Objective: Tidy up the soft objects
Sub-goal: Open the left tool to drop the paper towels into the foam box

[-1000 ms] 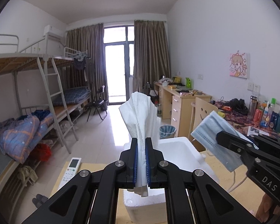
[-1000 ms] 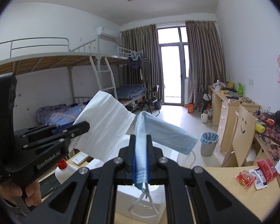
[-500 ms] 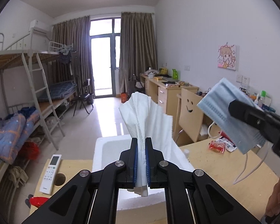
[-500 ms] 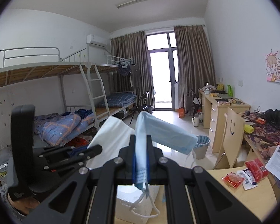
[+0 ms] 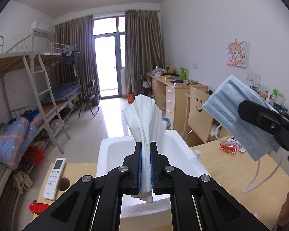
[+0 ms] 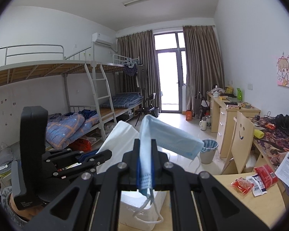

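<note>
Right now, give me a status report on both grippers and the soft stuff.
Left gripper shut on white tissue. Right gripper shut on blue face mask. Both held above white foam box. Nothing blocking the box opening.

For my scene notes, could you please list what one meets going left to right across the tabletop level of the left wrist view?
Red object → remote control → white tissue in the left gripper → red snack packet → blue face mask.

- The left gripper point(image 5: 146, 165) pinches a white tissue point(image 5: 143, 119) above a white foam box point(image 5: 185, 154).
- The right gripper point(image 5: 267, 119) holds a blue face mask point(image 5: 231, 107).
- A white remote point(image 5: 55, 175) lies on the wooden table point(image 5: 227, 173).
</note>
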